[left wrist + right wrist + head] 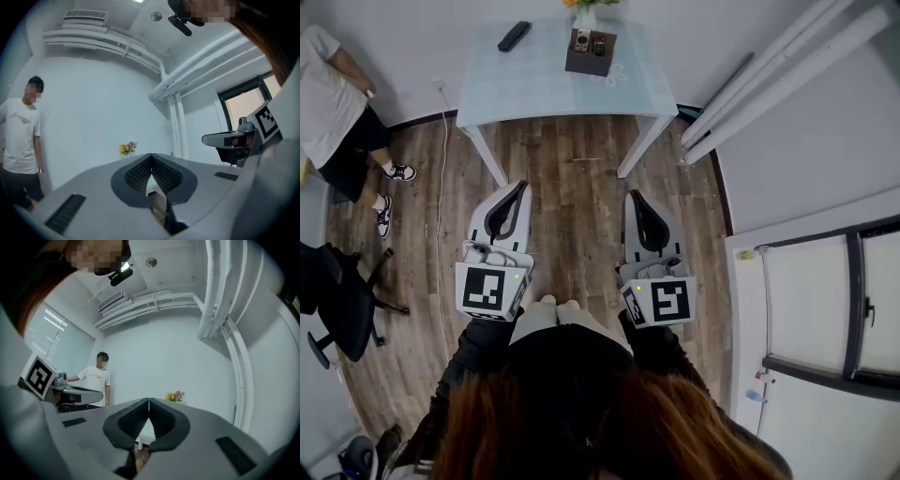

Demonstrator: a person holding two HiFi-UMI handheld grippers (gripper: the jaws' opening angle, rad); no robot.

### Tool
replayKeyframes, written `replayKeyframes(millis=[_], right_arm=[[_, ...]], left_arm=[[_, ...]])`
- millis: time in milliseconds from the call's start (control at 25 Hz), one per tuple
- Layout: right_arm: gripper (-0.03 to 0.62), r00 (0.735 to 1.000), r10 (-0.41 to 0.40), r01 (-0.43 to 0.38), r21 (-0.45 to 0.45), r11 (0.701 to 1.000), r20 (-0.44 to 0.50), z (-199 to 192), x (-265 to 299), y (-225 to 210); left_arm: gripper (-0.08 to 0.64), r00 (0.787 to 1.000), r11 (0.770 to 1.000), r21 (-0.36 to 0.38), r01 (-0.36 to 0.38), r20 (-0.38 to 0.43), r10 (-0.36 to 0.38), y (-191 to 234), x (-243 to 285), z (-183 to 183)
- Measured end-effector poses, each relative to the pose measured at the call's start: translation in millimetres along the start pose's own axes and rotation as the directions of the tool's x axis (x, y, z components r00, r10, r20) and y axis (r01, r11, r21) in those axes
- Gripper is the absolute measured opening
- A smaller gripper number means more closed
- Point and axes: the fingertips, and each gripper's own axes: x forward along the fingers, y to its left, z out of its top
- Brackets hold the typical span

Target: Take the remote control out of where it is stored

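1. Head view: the person is holding the left gripper [523, 186] and the right gripper [633, 195] level and side by side above the wooden floor [572, 159]. Both are well short of the surface [534, 84]. Only this view is showing the task's thing. The remote control [582, 40] is standing in a dark holder [589, 62] near the far edge of the surface. A loose black remote [515, 36] is lying to its left.
2. Left gripper view: the jaws are meeting at their tips, with nothing between them. Flowers [127, 148] are peeking over the jaw body, which is hiding the holder. A bystander [21, 136] is standing at the left, and the right gripper is showing at the right edge.
3. Right gripper view: the jaws are pressing together at the tips, empty. The flowers are showing to the right of the tips, the bystander and the left gripper to the left. Wall pipes [220, 301] are running overhead.
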Motion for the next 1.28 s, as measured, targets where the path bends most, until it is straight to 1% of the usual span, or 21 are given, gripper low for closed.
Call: replayKeyframes(millis=[240,440,680,880,1040,1280], right_arm=[[0.015,1.000,0.028,-0.028,0.026,0.999,0.005,-5.1,-0.4,-9.9],[0.015,1.000,0.023,-0.023,0.022,0.999,-0.018,-15.3,5.1,-22.9],[0.015,1.000,0.022,-0.022,0.011,1.000,-0.021,-20.0,25.1,-29.9],[0.015,1.000,0.011,-0.010,0.011,1.000,-0.023,-26.5,61.8,-36.5],[0.015,1.000,0.007,-0.007,0.009,1.000,-0.025,-26.7,107.0,-42.1],[0.015,0.999,-0.030,0.030,0.004,1.000,-0.018,-19.4,174.1,-52.2]], left_arm=[[0.005,1.000,1.000,-0.001,-0.021,-0.009,0.021,-9.1,1.5,-3.7],[0.005,0.999,0.999,-0.006,-0.043,-0.007,0.043,-6.5,8.1,-8.3],[0.005,1.000,0.999,-0.019,-0.028,-0.005,0.028,3.9,34.8,-17.2],[0.005,1.000,1.000,-0.020,0.012,0.011,-0.012,22.8,75.1,-18.0],[0.005,0.999,0.999,-0.029,0.034,0.023,-0.033,50.2,113.2,-13.6],[0.005,0.997,0.997,-0.025,0.077,0.028,-0.077,94.6,164.6,-4.8]])
